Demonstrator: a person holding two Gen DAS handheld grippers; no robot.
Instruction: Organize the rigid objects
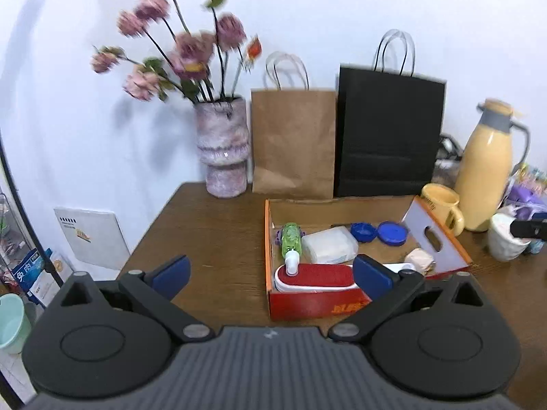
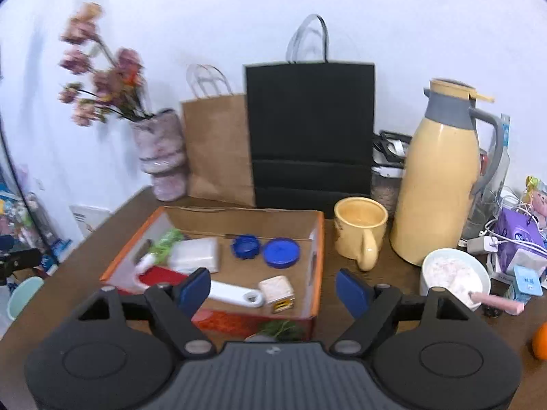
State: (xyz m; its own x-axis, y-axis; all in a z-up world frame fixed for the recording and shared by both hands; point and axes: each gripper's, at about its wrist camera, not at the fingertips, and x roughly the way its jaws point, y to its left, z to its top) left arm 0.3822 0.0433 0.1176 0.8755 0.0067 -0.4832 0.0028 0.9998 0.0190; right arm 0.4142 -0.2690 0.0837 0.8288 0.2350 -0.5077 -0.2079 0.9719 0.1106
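Two wrist views over a brown wooden table (image 1: 212, 239). The left tool (image 1: 271, 275) stands with its blue pads spread wide and nothing between them; the right tool (image 2: 273, 288) likewise stands parted and empty, with no contact on any object. Both hover above the near edge of an orange-and-red cardboard box (image 2: 318, 259), which lies open on the table and holds the sorted items. Inside the box: a green bottle (image 1: 290, 239) lying on its side by the left wall, its white cap toward the camera; a clear plastic container (image 1: 330, 246) just beside it; a red-and-white case (image 1: 318, 275) against the near wall; two blue round lids (image 2: 265, 247) side by side toward the far wall; a white flat opener (image 2: 236, 294) near the front; and a small house-shaped pale block (image 2: 277, 290) just beside the opener's end. Behind the box, against the white wall, stand a mottled pink vase (image 1: 224, 150) with pink flowers (image 1: 177, 44), a brown paper bag (image 1: 294, 143) and a black paper bag (image 1: 388, 136), the two bags touching. To the right of the box stand a yellow mug (image 2: 360, 232), a yellow thermos jug (image 2: 441, 177) with grey collar and handle, and a white bowl (image 2: 454, 275) with a pink handle resting on its rim. An orange (image 2: 541, 341) lies at the right edge.
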